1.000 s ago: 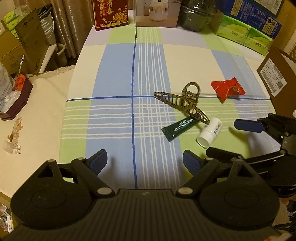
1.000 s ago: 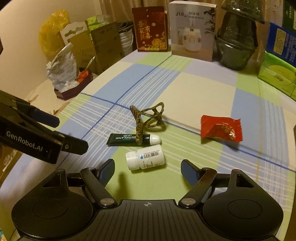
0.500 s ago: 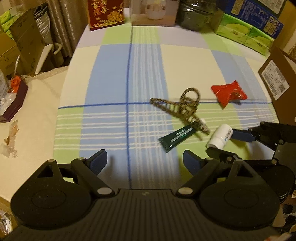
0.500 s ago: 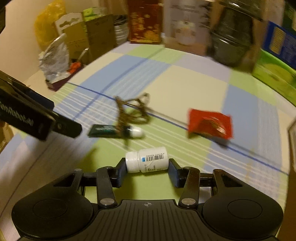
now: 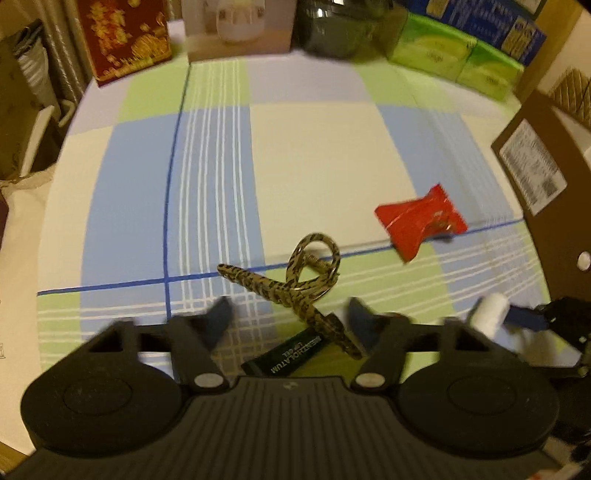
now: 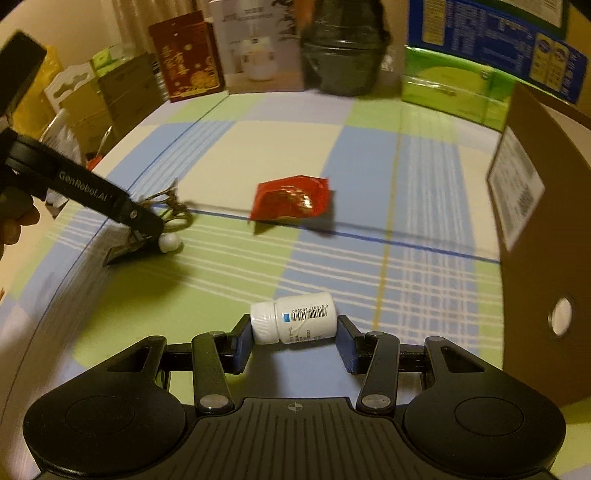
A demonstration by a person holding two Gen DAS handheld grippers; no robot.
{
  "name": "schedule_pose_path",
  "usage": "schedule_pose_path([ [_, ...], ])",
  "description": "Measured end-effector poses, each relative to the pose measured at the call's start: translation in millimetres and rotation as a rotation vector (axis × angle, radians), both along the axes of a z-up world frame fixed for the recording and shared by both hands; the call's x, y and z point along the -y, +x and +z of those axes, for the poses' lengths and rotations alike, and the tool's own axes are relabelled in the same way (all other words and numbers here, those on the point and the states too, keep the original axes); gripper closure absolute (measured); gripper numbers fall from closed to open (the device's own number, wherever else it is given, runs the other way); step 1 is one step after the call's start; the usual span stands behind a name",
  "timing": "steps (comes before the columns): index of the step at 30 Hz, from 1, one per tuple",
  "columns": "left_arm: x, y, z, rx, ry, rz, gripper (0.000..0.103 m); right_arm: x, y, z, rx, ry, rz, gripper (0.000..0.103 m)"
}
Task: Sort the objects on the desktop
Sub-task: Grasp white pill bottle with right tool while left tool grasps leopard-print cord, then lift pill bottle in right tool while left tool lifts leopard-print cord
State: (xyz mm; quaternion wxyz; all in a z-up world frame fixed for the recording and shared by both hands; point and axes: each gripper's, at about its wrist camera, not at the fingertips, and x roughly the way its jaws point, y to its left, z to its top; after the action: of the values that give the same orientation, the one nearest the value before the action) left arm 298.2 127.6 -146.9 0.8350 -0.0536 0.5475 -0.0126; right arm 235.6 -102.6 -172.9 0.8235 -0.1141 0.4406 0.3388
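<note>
A checked cloth in blue, green and cream is seen over the worktop [image 5: 314, 155]. At far left, off the cloth, cartons and a plastic bag are stacked. Along the far edge, from left to right, a red gift box [image 5: 125, 37], a white appliance carton [image 5: 236, 29], a dark lidded pot [image 5: 340, 26] and green tissue packs [image 5: 454, 62] are lined up.

The left gripper [image 5: 288, 319] is positioned over a leopard-pattern hair claw [image 5: 295, 284] and a dark green Mentholatum tube [image 5: 291, 356]; its jaws have just been closing, with both items between them, and contact of the pads is not clear through the blur. In the right wrist view, that gripper hides most of the claw and tube.

A red snack packet [image 6: 291, 199] is lying alone at mid-cloth.

The right gripper [image 6: 293, 341] is clenched on a white pill bottle [image 6: 295, 321], held sideways, cap to the left, pads at each end.

At far right, a brown cardboard box [image 6: 543, 236] with a shipping label is standing; its contents cannot be seen.
</note>
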Motion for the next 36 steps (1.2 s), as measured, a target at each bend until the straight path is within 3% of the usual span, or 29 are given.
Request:
schedule_pose_path([
  [2,-7,1,-2,-0.009,-0.031,-0.008,0.074,6,2,1,-0.003,0.011,-0.013,0.058],
  [3,-11,1,-1,-0.010,-0.031,-0.011,0.076,8,2,1,-0.004,0.014,-0.019,0.059],
  [6,-23,-3,1,-0.006,-0.035,-0.026,0.077,10,4,2,-0.007,0.021,-0.023,0.058],
  [10,-34,-13,-5,-0.012,0.040,-0.052,0.077,9,2,2,0.001,0.014,-0.013,0.059],
  [17,-52,-30,-5,0.015,0.100,-0.112,0.077,9,2,1,-0.003,0.014,-0.009,0.059],
  [19,-54,-35,0,0.025,0.079,-0.103,0.069,9,2,1,-0.002,0.013,-0.010,0.059],
  [21,-50,-41,5,0.059,0.025,-0.099,0.044,9,3,1,-0.002,0.010,-0.011,0.059],
  [23,-40,-43,7,0.079,0.028,-0.101,0.039,8,3,1,-0.003,0.009,-0.010,0.059],
  [27,-32,-33,1,0.081,0.031,-0.049,0.056,8,3,1,0.001,0.005,-0.013,0.059],
  [36,-31,-17,-12,0.052,0.035,0.041,0.063,3,1,0,0.034,-0.020,-0.020,0.057],
])
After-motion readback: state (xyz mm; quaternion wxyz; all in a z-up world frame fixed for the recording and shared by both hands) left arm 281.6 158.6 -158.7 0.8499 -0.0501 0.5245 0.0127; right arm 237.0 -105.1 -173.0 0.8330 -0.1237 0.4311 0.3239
